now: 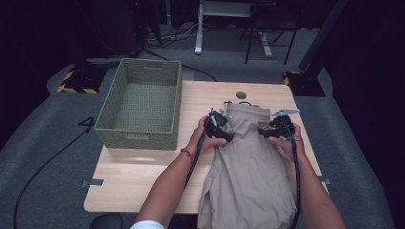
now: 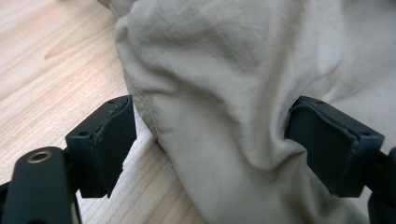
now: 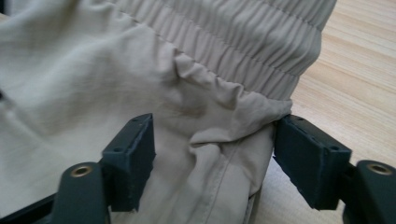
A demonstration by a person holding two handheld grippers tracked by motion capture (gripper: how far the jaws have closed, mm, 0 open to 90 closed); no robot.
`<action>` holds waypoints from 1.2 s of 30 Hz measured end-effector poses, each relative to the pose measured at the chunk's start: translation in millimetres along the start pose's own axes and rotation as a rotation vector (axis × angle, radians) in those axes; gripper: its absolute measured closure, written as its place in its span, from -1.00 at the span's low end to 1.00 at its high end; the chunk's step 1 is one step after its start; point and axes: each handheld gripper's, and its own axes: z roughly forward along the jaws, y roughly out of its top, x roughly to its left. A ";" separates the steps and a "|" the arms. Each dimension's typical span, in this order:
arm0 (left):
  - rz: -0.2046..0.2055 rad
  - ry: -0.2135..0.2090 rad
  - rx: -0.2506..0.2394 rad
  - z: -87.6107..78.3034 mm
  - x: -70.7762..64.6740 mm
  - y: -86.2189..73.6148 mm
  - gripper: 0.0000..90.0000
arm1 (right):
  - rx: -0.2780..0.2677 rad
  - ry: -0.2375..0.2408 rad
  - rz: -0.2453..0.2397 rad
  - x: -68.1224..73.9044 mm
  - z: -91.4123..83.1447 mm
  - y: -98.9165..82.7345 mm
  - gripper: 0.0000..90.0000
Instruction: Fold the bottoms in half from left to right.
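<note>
The beige trousers (image 1: 250,167) lie flat on the table (image 1: 143,171) to the right of the woven basket (image 1: 141,102), waistband away from the person and legs hanging over the near edge. The left gripper (image 1: 218,127) and right gripper (image 1: 276,130) sit at either side just below the waistband, jaws spread around a fold of cloth without pinching it. The fabric looks light, soft and limp, so it would likely sag and slide; the thick elastic waistband seems the firmest place to grip.

I can read no text, label, brand or number anywhere here. The only sign is the yellow and black warning stripes (image 1: 76,88) on a dark base standing on the floor.
</note>
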 end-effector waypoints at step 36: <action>0.104 0.022 -0.015 -8.0 -9.9 19.8 0.87 | -0.037 0.034 0.018 0.5 -3.4 7.8 0.80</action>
